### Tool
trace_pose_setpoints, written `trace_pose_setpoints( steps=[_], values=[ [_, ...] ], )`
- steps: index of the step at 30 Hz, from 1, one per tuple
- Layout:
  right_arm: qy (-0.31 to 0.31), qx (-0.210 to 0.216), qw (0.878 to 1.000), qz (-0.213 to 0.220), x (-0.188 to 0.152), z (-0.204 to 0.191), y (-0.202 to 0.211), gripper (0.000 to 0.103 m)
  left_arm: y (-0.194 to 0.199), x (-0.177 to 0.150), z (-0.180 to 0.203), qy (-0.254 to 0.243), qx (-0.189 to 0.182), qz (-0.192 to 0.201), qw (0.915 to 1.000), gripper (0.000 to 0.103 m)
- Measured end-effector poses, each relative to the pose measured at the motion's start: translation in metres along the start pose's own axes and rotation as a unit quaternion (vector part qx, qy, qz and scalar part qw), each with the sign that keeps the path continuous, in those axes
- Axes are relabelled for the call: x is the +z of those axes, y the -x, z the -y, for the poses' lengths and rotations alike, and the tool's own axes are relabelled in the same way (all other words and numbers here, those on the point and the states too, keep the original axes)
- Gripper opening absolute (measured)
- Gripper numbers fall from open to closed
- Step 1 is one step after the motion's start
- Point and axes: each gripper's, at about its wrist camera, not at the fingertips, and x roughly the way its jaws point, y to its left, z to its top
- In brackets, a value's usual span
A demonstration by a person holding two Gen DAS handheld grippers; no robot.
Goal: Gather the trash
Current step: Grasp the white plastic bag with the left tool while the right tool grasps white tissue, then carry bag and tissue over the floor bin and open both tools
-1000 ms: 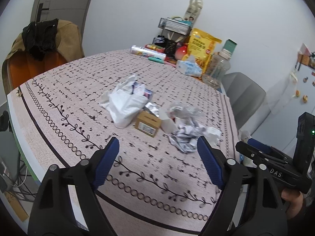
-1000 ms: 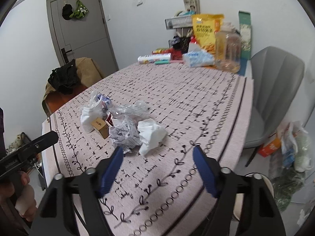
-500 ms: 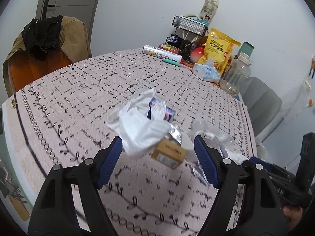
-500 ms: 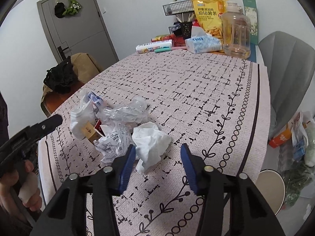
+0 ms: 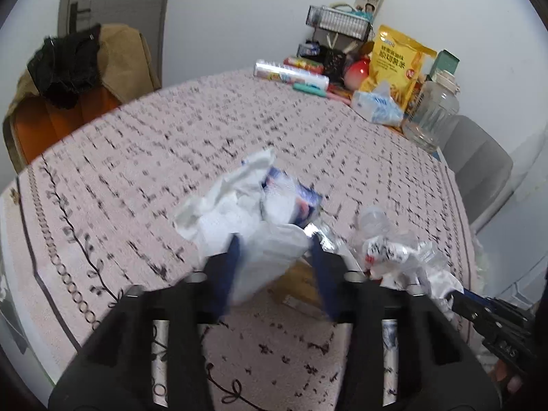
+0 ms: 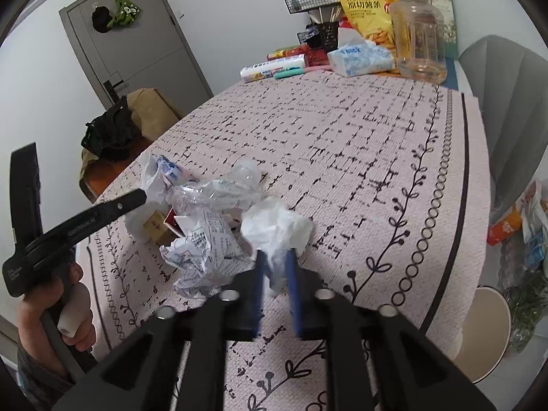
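A pile of trash lies on the patterned tablecloth [image 5: 171, 144]. My left gripper [image 5: 274, 243] has its blue fingers around the near end of a white plastic bag [image 5: 239, 212], still partly apart. A small brown box [image 5: 298, 284] lies just right of it. My right gripper [image 6: 275, 255] is nearly shut on a crumpled white tissue [image 6: 277, 226]. Beside the tissue lie a crumpled printed paper [image 6: 202, 246] and clear plastic wrap [image 6: 219, 191]. The left gripper also shows in the right wrist view [image 6: 137, 198].
At the table's far end stand a yellow snack bag [image 5: 397, 65], a tissue pack [image 5: 376, 106], a clear jar [image 5: 431, 109] and a wire basket [image 5: 339, 24]. A grey chair [image 6: 507, 102] is at the right, an orange chair with clothes [image 5: 68, 78] at the left. A bin [image 6: 486, 332] stands below.
Both grippers moved forward into the trash pile. The left fingers narrowed around the white bag. The right fingers closed onto the tissue.
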Motion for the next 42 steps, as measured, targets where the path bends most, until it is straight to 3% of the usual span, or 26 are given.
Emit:
trace_pose_setpoints(
  steps=[4, 14, 23, 33, 42],
  values=[
    [-0.009, 0.005, 1.000, 0.010, -0.003, 0.006, 0.008, 0.005, 0.014, -0.006, 0.000, 0.000, -0.008, 0.012, 0.9999, 0.026],
    [-0.025, 0.007, 0.999, 0.041, -0.016, 0.013, 0.042, 0.004, 0.070, -0.020, -0.009, 0.026, -0.028, 0.050, 0.9980, 0.026],
    [-0.026, 0.008, 0.998, 0.065, -0.029, 0.018, 0.072, 0.004, 0.103, -0.026, 0.008, 0.018, -0.047, 0.078, 0.9956, 0.026],
    [-0.048, -0.011, 0.994, 0.098, -0.037, 0.049, 0.110, 0.004, 0.110, -0.032, 0.072, -0.034, -0.094, 0.075, 0.9922, 0.026],
    [-0.086, -0.050, 0.988, 0.119, -0.046, 0.094, 0.138, 0.004, 0.100, -0.032, 0.151, -0.105, -0.149, 0.064, 0.9812, 0.026]
  ],
)
